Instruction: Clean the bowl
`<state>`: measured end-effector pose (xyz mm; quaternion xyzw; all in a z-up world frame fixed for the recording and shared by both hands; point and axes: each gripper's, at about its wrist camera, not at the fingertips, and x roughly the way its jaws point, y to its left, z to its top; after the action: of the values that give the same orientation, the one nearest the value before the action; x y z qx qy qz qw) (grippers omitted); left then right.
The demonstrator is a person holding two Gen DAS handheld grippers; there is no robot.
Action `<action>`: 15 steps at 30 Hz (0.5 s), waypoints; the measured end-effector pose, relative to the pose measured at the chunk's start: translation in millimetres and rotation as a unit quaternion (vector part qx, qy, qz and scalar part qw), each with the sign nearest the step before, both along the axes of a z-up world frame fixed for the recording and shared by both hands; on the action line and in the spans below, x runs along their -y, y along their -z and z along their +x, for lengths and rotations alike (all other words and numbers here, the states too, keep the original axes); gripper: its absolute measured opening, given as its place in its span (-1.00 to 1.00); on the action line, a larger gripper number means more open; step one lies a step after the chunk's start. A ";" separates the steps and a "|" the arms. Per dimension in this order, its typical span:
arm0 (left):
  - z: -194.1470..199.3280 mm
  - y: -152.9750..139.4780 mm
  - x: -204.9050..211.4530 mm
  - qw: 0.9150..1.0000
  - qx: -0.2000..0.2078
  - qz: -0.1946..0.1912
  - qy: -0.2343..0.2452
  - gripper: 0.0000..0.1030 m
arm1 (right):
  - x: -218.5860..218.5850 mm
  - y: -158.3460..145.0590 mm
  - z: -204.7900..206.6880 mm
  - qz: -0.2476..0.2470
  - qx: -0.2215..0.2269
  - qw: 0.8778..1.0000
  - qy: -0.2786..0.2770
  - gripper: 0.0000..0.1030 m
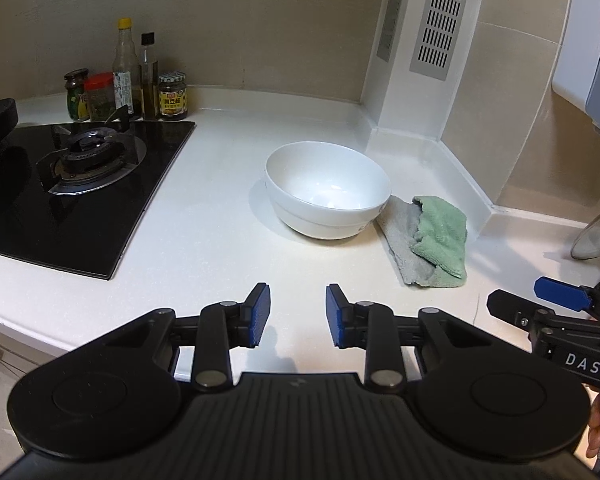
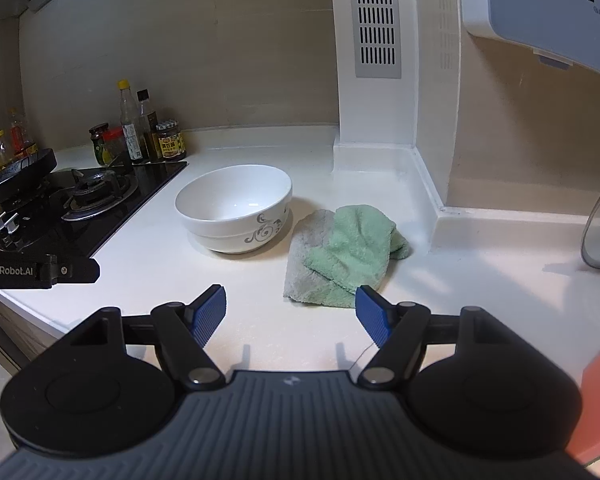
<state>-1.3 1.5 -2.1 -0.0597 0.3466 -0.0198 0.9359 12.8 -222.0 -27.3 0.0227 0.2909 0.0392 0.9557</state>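
Note:
A white bowl point(image 1: 327, 188) point(image 2: 236, 207) with a grey scroll pattern stands upright on the white counter, with nothing visible inside. A crumpled green and grey cloth point(image 1: 428, 240) point(image 2: 346, 255) lies just to its right, touching or nearly touching it. My left gripper point(image 1: 298, 316) hovers open over the counter's front, short of the bowl, with nothing between its blue pads. My right gripper point(image 2: 291, 314) is open wider, just in front of the cloth's near edge, also with nothing in it. Its tip point(image 1: 556, 300) shows at the right edge of the left wrist view.
A black gas hob point(image 1: 72, 184) point(image 2: 80, 204) sits to the left of the bowl, with a dark pan point(image 2: 18, 178) on it. Several sauce bottles and jars point(image 1: 128, 88) point(image 2: 140, 136) stand at the back wall. A white column point(image 2: 374, 80) rises behind the cloth.

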 end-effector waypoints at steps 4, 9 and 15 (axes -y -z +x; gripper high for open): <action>-0.8 1.6 -1.1 1.000 0.006 0.003 -0.003 -0.31 | -1.5 -0.1 2.1 -0.001 -0.009 1.000 0.001 0.32; 4.0 -4.1 -1.2 1.000 -0.006 0.000 -0.004 -0.30 | -0.8 0.5 3.1 0.002 -0.014 1.000 0.001 0.32; 7.3 -6.4 -1.4 1.000 -0.012 -0.002 0.005 -0.31 | 0.4 1.9 0.1 0.004 -0.010 1.000 0.004 0.32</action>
<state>6.0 2.8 4.3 -0.0603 0.3582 -0.0245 0.9314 12.9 -222.4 -29.2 0.0286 0.3002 0.0364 0.9528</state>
